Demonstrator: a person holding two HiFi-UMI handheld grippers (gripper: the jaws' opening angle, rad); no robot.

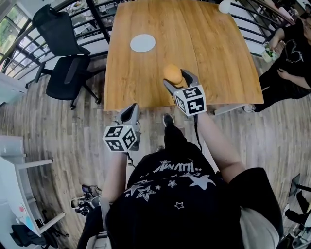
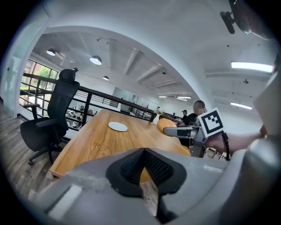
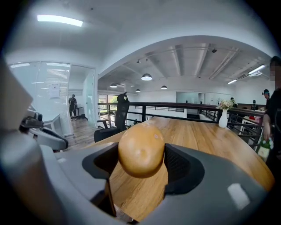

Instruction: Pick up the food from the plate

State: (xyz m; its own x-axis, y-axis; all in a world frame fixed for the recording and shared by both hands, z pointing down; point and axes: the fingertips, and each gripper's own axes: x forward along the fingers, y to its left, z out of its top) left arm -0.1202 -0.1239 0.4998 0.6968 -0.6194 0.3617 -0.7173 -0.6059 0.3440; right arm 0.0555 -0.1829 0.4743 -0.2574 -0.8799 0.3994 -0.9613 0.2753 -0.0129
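Note:
A round golden-brown piece of food (image 1: 172,73) hangs above the wooden table (image 1: 146,78), near its front edge. My right gripper (image 1: 177,79) is shut on it. In the right gripper view the food (image 3: 141,149) fills the gap between both pads. The white plate (image 1: 142,43) lies bare farther back on the left; the left gripper view shows the plate (image 2: 117,126) and the held food (image 2: 165,125) too. My left gripper (image 1: 129,112) hovers off the table's front edge, shut, its pads (image 2: 131,169) meeting with nothing between them.
A black office chair (image 1: 65,73) stands left of the table. A seated person (image 1: 291,53) is at the right side. A white vase (image 1: 224,6) stands at the far right corner. Railings run behind the table, and a white desk (image 1: 14,180) is at lower left.

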